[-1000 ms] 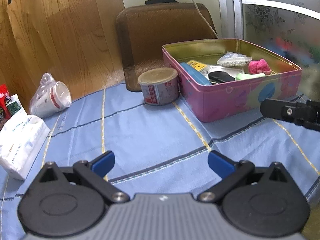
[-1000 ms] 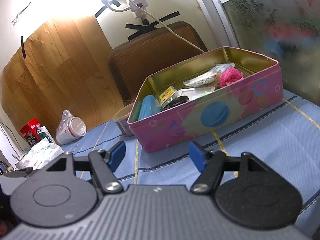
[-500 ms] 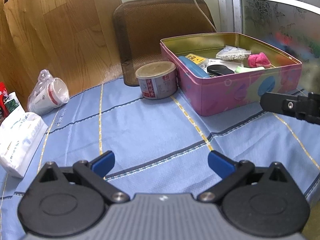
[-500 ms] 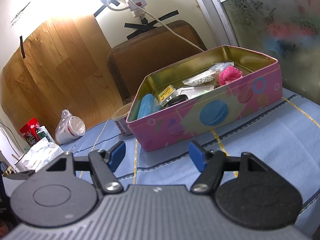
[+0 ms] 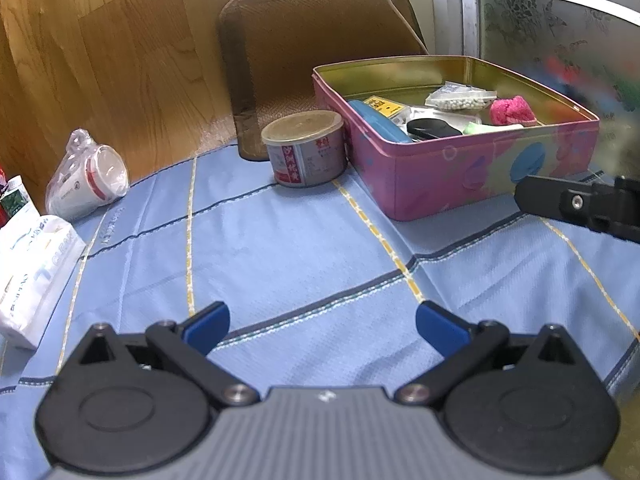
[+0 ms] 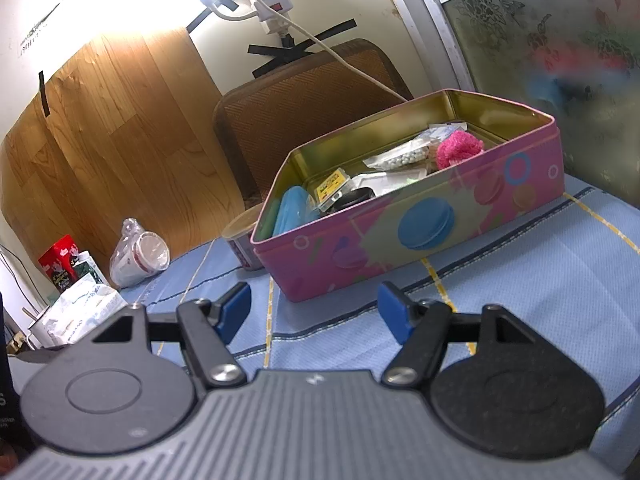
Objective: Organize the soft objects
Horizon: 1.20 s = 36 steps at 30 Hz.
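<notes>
Both the left gripper and right gripper are held spread and empty; the tin is seen at upper right.

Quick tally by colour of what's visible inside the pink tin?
Inside the pink tin:
Blue: 1, case
Yellow: 1, card
Black: 1, oval item
Pink: 1, fuzzy ball
Green: 1, pale piece
Clear: 1, bead bag
Total: 6 visible

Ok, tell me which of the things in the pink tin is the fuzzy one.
The pink pom-pom-like ball at the tin's far right end; the blue case, black piece and bead packet look smooth.
</notes>
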Motion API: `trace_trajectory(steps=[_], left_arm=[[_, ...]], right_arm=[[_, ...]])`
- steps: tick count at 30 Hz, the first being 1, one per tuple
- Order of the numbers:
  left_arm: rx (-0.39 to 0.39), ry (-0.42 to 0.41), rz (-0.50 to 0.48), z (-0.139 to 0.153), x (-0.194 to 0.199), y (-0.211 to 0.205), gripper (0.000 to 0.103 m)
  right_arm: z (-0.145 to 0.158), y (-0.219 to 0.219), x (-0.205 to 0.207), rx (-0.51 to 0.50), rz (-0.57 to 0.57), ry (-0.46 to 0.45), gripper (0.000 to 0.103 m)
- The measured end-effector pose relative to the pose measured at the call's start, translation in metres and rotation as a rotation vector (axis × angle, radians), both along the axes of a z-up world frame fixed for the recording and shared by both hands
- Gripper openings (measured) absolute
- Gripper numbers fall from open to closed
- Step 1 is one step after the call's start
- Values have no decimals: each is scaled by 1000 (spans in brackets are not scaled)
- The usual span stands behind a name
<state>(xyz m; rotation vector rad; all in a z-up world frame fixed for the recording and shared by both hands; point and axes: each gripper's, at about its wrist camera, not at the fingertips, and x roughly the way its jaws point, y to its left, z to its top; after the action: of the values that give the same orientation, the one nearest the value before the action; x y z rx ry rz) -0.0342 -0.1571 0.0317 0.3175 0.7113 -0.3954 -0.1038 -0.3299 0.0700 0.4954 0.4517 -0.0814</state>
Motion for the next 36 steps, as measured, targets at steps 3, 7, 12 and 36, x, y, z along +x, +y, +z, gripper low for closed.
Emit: trace_trajectory(steps=[3,7,12,36], left_arm=[[-1,10,-4,-1,0,-1,103],[-2,16,-5,-1,1,-1,103],[-1,18,-8,-1,0,-1,103],[-9,16,-27,-1,0,-3,103]], right_arm=[[0,0,0,0,-1,0,72],[0,0,0,1,-2,1,72],[0,0,0,1,-2,1,72],[0,1,0,-1,-6,0,72]])
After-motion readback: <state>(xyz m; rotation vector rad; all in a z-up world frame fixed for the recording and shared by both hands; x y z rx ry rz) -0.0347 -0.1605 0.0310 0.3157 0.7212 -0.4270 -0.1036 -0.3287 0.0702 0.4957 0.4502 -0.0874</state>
